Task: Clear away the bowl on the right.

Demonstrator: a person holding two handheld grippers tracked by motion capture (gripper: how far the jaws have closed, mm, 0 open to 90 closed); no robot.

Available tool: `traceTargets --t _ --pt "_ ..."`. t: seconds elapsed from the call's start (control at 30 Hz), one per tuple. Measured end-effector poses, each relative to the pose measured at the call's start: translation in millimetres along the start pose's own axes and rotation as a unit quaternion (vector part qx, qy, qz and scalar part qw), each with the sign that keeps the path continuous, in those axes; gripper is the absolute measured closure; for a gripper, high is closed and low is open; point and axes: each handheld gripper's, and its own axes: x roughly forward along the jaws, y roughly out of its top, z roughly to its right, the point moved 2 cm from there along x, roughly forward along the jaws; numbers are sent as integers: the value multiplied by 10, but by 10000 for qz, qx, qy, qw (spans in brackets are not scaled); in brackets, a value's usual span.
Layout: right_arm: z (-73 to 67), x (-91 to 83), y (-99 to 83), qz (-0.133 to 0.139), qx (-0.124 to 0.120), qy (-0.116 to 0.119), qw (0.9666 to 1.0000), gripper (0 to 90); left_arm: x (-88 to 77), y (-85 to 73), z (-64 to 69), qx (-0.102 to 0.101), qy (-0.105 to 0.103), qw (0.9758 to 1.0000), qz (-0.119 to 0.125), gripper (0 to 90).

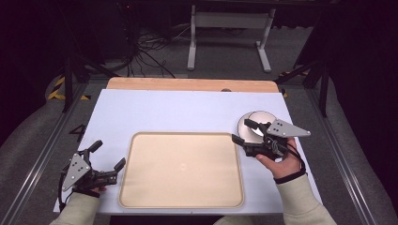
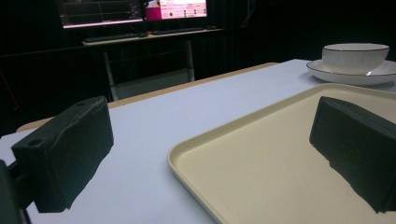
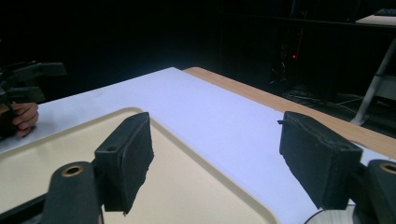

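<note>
left gripper (image 1: 107, 162): jaws spread, at tray (image 1: 141, 140) edge | right gripper (image 1: 244, 131): jaws spread, over bowl (image 1: 257, 118)

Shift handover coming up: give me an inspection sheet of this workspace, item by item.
Surface: white sheet over a wooden table.
Job's things: beige tray, nothing on it; white bowl standing on a plate beyond the tray's right edge.
Clutter: nothing seen.
Grippers: left gripper open, left of the tray; right gripper open, over the plate's near edge, nothing between its jaws.
Cables: a cable trails from each gripper; loose cables on the floor behind.
Surroundings: dark room, white desk frame, lit monitors.
</note>
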Motion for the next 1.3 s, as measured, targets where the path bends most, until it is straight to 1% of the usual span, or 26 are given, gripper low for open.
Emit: traceTargets --t 0.03,0.17,0.27,0.37,0.4,0.57,0.7,0.83,0.9,1.03,1.07,1.3 --pt "25 -6 11 -19 -25 -38 10000 253 0 0 0 0 -2 10000 -1 2" --pt "91 -19 33 -3 5 -114 9999 247 -1 1 -3 26 -3 10000 4 2" --pt "156 -30 40 7 33 -191 9998 244 -1 0 -2 8 -5 10000 8 2" --pt "226 -35 48 -45 45 -257 9996 241 -1 0 -2 16 -8 10000 1 2" --pt "226 -35 48 -45 45 -257 9996 241 -1 0 -2 16 -8 10000 1 2" --pt "358 -55 68 -105 56 -406 9991 236 0 0 -1 18 -6 10000 -2 2" --pt "465 -80 80 -120 132 -548 9983 236 0 0 0 0 -9 10000 2 2" --pt "546 -94 82 -169 169 -635 9977 235 -1 0 -1 19 -9 10000 -1 2" --pt "587 -99 80 -164 178 -647 9976 235 0 0 0 -1 -6 10000 2 2" --pt "668 -120 72 -147 305 -695 9970 235 0 0 -1 18 -8 10000 -3 2" --pt "668 -120 72 -147 305 -695 9970 235 0 0 -1 18 -8 10000 -3 2" --pt "821 -185 24 -198 428 -910 9947 237 0 0 -2 17 -7 10000 -2 2"
